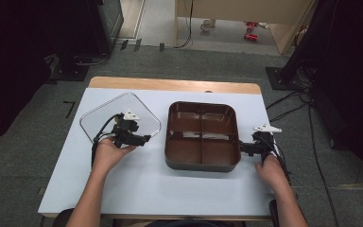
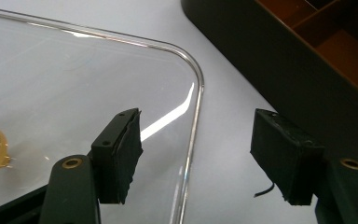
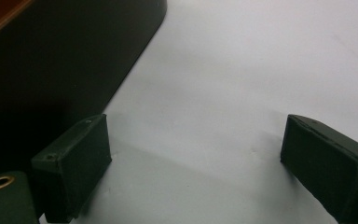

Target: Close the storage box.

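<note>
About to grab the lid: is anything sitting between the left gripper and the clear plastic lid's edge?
Nothing visible. The left gripper has its jaws open astride the clear rounded plastic lid's rim. The brown divided tray sits apart, to its side.

One brown tray [image 1: 202, 161], four compartments; one clear lid [image 1: 99, 118]; two grippers: left gripper [image 1: 142, 140], right gripper [image 1: 244, 149].

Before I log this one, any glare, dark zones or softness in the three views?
High view: room edges fall to black, table evenly lit. Left gripper view: a bright glare streak on the clear lid, near fingers slightly soft. Right gripper view: the tray wall is nearly black, and the fingers cast soft shadows.
</note>
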Demonstrator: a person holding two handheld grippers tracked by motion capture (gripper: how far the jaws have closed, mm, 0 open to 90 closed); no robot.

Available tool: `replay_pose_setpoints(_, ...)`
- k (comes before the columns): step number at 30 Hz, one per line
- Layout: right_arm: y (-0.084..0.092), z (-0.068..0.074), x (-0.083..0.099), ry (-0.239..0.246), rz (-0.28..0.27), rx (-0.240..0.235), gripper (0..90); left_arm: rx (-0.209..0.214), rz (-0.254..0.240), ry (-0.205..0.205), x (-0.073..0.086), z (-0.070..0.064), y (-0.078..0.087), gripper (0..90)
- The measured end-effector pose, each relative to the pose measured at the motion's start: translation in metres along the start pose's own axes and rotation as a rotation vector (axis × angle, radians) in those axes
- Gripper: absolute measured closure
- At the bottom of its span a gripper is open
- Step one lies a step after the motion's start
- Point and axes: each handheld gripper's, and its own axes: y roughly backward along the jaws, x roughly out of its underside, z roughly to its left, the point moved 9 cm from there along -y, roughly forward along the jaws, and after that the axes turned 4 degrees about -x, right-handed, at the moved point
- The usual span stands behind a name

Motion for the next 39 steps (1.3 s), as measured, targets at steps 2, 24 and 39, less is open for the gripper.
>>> replay_pose_setpoints(2, 0.0, 0.0, 0.0, 0.0, 0.0, 0.0, 7.7, -0.003, -0.001, 0.012, -0.001, 0.004, 0.0, 33.6)
replay_pose_setpoints(24, 0.0, 0.0, 0.0, 0.004, -0.001, 0.004, 7.8, -0.112, -0.061, 0.127, 0.003, 0.087, 0.012, 32.1)
replay_pose_setpoints(39, 0.0, 0.0, 0.0, 0.004, -0.001, 0.004, 7.8, -0.194, -0.017, 0.166, 0.02, 0.114, -0.008, 34.5)
